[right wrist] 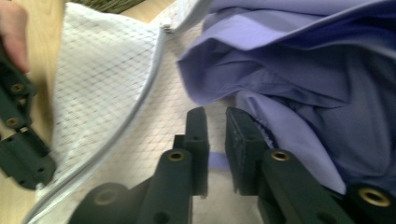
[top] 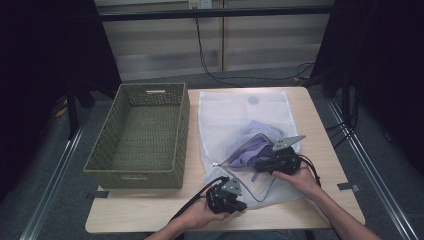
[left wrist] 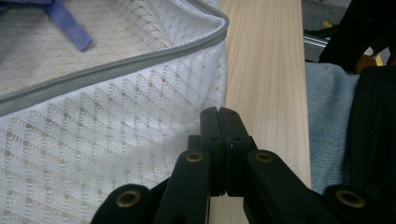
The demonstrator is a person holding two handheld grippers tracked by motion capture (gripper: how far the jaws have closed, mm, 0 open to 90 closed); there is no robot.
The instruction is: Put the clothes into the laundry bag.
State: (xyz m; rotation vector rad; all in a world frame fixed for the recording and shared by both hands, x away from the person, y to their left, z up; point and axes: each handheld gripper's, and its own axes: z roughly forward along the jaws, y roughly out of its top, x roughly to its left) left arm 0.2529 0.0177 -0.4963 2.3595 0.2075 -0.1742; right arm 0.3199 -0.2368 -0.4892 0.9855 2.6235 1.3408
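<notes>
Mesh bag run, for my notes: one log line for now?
left gripper shut at mesh bag edge | right gripper open by purple garment

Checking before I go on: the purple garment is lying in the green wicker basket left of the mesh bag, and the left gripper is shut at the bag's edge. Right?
Not quite. The purple garment lies in the open white mesh bag, not in the green wicker basket, as the high view shows. The rest holds: the basket sits left of the bag, and the left gripper is shut at the bag's edge.
</notes>
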